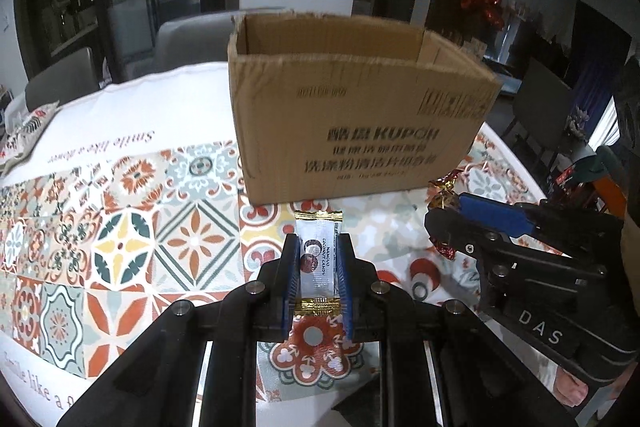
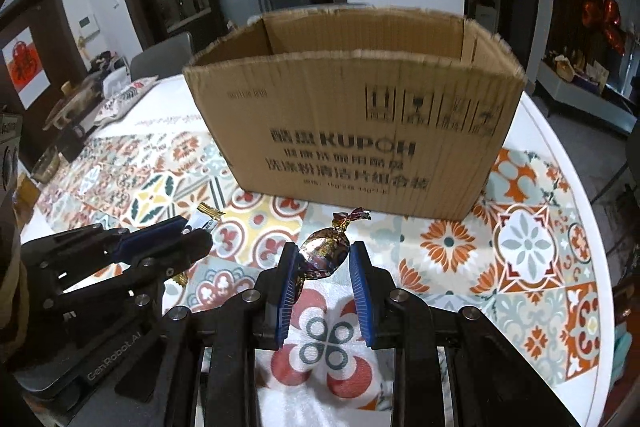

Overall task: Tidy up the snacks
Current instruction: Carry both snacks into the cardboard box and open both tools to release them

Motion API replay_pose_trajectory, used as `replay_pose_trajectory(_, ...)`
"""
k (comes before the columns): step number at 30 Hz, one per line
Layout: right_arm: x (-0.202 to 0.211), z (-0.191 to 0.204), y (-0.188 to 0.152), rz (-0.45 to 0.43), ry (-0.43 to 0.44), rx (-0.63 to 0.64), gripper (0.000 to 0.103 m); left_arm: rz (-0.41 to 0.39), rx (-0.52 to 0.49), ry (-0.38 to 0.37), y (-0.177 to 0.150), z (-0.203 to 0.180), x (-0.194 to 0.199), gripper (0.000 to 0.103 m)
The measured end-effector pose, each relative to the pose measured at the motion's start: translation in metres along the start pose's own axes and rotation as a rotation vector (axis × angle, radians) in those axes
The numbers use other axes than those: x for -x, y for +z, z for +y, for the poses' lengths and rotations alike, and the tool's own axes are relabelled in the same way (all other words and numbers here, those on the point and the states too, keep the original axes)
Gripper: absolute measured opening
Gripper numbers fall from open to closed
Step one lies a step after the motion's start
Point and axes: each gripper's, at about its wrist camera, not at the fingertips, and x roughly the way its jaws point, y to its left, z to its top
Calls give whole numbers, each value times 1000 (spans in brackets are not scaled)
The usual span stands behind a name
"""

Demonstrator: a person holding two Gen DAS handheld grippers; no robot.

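Observation:
My left gripper [image 1: 318, 247] is shut on a white coconut candy bar with gold ends [image 1: 318, 259], held above the patterned tablecloth. My right gripper [image 2: 324, 255] is shut on a round foil-wrapped candy with twisted ends [image 2: 325, 250]. Both hover in front of an open cardboard box [image 1: 360, 115], which also shows in the right wrist view [image 2: 352, 131]. The right gripper with its foil candy [image 1: 442, 197] shows at the right of the left wrist view. The left gripper [image 2: 200, 227] shows at the left of the right wrist view. The box's floor is hidden by its near wall.
The round table [image 2: 552, 155] carries a tiled-pattern cloth. Snack bags [image 1: 24, 131] lie at the far left edge, seen also in the right wrist view [image 2: 124, 95]. Grey chairs [image 1: 188, 35] stand behind the table. A teapot and clutter [image 2: 72, 103] sit at the left.

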Motion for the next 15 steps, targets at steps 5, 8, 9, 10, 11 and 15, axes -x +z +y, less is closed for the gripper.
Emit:
replay_pose_trajectory(5, 19, 1, 6, -46, 5, 2, 28, -48, -5, 6, 10, -5, 19, 19)
replay_pose_trajectory(8, 31, 5, 11, -77, 6, 11, 28, -75, 0, -2, 16, -6, 32, 19)
replay_pose_trajectory(9, 34, 6, 12, -87, 6, 15, 28, -81, -1, 2, 18, -7, 35, 19)
replay_pose_trajectory(10, 37, 7, 14, -96, 6, 18, 28, -87, -4, 6, 21, -8, 38, 19)
replay_pose_trajectory(11, 41, 8, 17, -107, 7, 22, 28, -96, -7, 3, 23, -8, 41, 19)
replay_pose_trajectory(15, 52, 10, 24, -137, 6, 33, 28, -126, -16, 1, 33, -10, 52, 19)
